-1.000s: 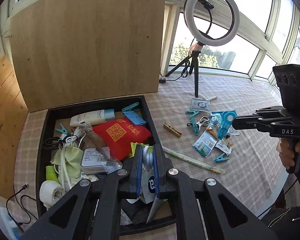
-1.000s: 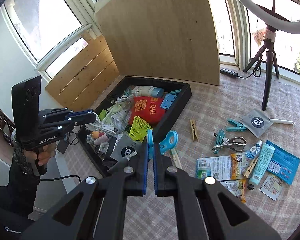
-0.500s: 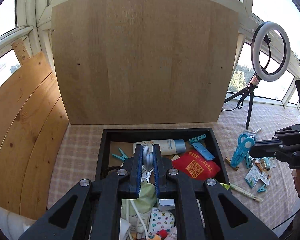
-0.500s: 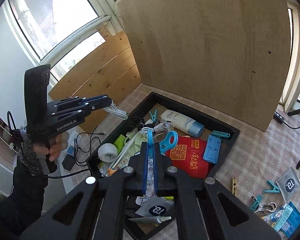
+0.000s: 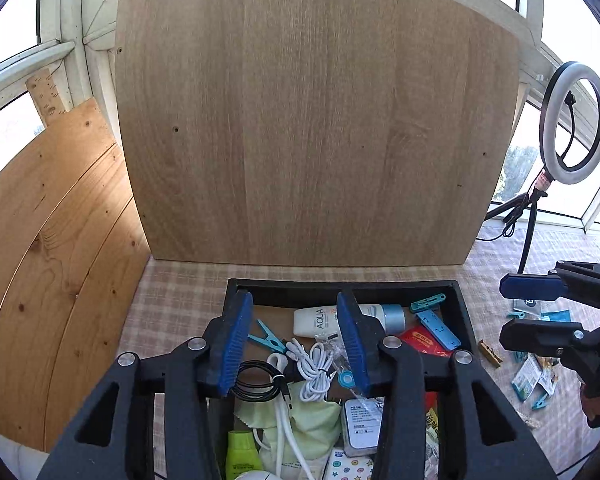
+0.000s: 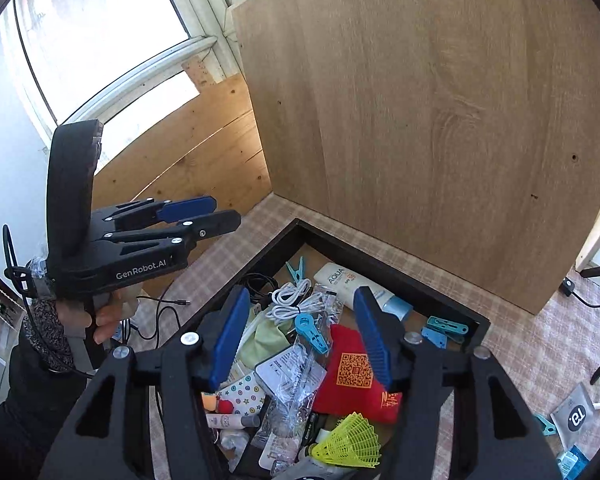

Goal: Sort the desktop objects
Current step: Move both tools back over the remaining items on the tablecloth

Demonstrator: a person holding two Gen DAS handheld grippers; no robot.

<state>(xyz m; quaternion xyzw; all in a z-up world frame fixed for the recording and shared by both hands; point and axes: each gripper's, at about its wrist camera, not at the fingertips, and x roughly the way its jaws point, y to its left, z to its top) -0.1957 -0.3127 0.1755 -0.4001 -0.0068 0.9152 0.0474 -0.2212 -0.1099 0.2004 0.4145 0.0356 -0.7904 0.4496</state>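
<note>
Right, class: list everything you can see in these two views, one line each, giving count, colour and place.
tray: one, black, on the cloth
cloth: one, beige checked, under everything
board: one, pale wood, upright behind the tray
tube: one, white with blue cap, tray's far end
pouch: one, red, in the tray
white cables: one bundle, in the tray
black cable: one coil, in the tray
pegs: at least two, teal, tray's far end
shuttlecock: one, yellow, tray's near end
packets: several, on the cloth right of the tray
ring light: one, white, on a tripod, far right
left gripper: black, jaws open, over the tray
right gripper: black, jaws open, over the tray
</note>
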